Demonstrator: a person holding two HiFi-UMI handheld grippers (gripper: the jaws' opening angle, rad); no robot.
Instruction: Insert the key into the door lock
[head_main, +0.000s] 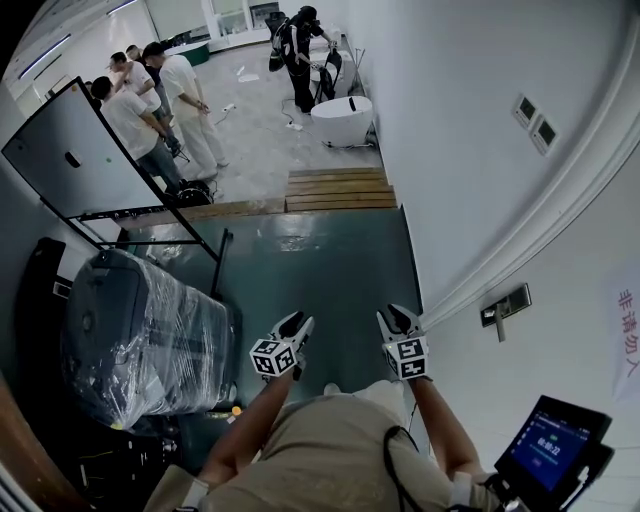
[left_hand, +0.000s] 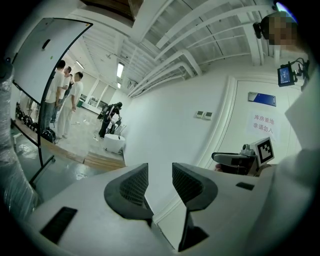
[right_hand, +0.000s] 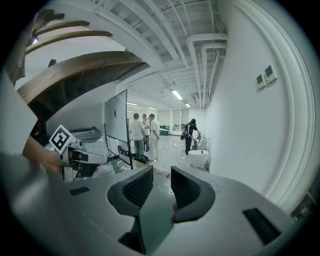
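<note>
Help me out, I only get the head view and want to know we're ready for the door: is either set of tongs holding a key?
Observer: No. In the left gripper view, the left gripper has its tongs apart with only white wall between them.
Operator: And the right?
Observer: The right gripper has its tongs apart too, no key between them; teal floor shows through the gap.
Operator: Is it aimed at the door?
Observer: No, its view looks down the hall at a group of standing people.
</note>
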